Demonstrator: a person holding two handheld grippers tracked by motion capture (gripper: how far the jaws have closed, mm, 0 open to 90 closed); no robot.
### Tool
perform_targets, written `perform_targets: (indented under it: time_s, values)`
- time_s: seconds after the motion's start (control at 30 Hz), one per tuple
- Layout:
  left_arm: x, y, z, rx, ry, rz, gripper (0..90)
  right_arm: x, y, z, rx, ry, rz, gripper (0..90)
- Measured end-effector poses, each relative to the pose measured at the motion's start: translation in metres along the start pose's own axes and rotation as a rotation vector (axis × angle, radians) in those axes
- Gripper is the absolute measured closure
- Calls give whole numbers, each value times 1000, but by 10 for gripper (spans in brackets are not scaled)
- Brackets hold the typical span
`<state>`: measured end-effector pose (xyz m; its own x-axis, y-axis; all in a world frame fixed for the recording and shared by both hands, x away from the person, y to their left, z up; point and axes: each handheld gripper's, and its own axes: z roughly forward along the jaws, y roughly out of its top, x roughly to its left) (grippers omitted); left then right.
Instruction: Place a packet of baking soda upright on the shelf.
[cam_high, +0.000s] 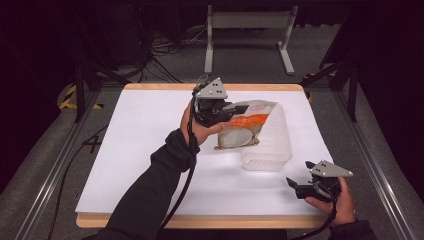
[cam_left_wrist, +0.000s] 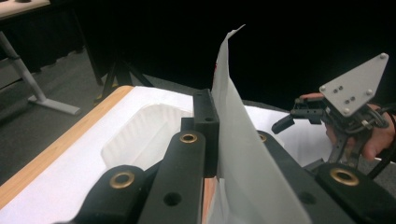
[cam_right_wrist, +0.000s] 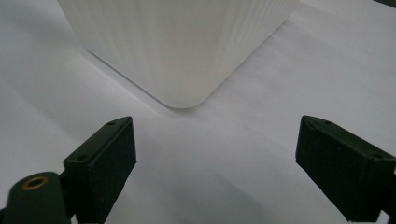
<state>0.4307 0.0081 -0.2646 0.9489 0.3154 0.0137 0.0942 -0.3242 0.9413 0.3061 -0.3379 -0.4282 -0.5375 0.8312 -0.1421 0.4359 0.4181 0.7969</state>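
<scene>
Bag held over the tray

The left claw (cam_high: 235, 109) pinches a food bag (cam_high: 245, 129) above the white tray (cam_high: 272, 150); the right claw (cam_high: 298, 188), spread, waits near the tray's corner. The bag looks not yet set down.

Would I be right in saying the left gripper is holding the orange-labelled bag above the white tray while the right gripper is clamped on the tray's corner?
Not quite: the right gripper is open and clear of the white tray, as the right gripper view shows. The left gripper does hold the orange-labelled bag above the tray.
</scene>
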Motion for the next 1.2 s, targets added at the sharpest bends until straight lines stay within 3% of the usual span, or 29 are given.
perform_targets:
  time_s: [0.7,0.97,1.1,1.2]
  values:
    - [5,14,49,-22,-61,-3,899,5,-9,-13,-20,-14,22,129]
    - [11,19,72,-20,-69,25,899,5,-10,-12,-11,-10,21,129]
    - [10,20,84,-44,-95,7,899,5,-10,-11,-9,-5,22,129]
    - [4,20,94,-36,-102,18,899,6,-11,-11,-10,-6,21,129]
